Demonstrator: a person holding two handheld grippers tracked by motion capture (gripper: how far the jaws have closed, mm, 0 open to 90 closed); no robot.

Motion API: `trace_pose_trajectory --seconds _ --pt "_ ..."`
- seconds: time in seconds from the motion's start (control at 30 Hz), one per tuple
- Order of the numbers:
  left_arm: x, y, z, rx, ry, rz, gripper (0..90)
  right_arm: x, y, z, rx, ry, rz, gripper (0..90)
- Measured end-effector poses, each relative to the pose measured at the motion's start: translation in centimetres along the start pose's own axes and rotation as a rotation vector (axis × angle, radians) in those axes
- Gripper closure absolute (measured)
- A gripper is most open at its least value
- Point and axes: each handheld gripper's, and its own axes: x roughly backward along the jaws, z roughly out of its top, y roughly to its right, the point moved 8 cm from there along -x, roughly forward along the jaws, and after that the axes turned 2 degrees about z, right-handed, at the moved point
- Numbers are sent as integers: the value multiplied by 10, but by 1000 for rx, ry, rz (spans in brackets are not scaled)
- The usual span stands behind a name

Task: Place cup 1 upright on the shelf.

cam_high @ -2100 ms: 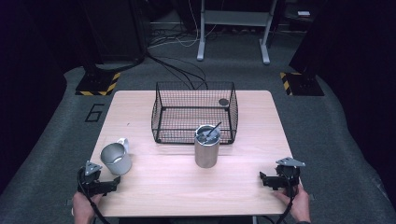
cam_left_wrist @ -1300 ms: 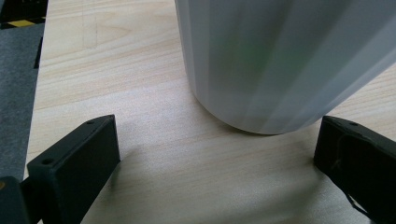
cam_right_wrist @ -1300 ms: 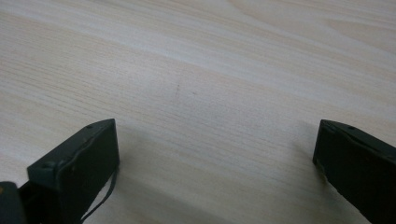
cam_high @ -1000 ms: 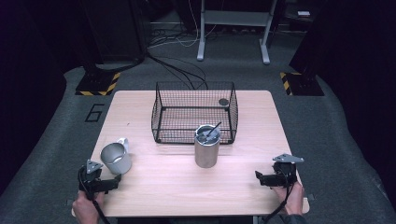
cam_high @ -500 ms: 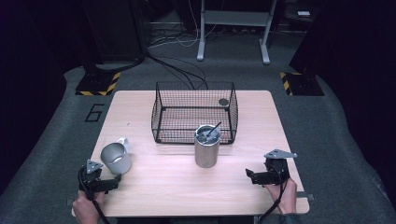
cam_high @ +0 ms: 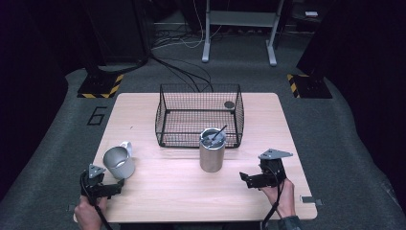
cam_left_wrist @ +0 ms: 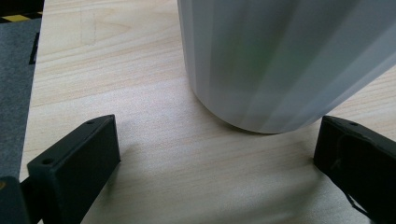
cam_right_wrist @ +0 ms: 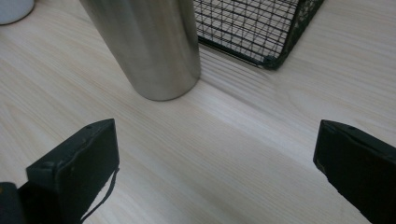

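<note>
A steel canister (cam_high: 212, 150) stands at the table's middle with a dark utensil (cam_high: 218, 133) leaning inside it. A metal mug (cam_high: 118, 162) with a white handle sits at the front left. My left gripper (cam_high: 116, 185) rests just in front of the mug, open, and the mug's wall (cam_left_wrist: 280, 60) looms close ahead of its jaws. My right gripper (cam_high: 244, 179) is open at the front right, pointed at the canister (cam_right_wrist: 149, 46), a short way off it.
A black wire basket (cam_high: 199, 115) stands behind the canister, its corner (cam_right_wrist: 275, 60) also seen in the right gripper view. A small dark round thing (cam_high: 229, 104) lies by the basket's far right corner. The table edge (cam_high: 191, 221) is near the hands.
My right gripper has moved left across the front of the table toward the canister. The left gripper, mug, canister and basket have stayed put.
</note>
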Motion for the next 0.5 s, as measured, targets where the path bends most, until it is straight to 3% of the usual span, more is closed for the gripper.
trace_pose_trajectory --seconds 0.5 --pt "0 0 0 -4 3 1 3 -15 -29 28 51 11 49 0"
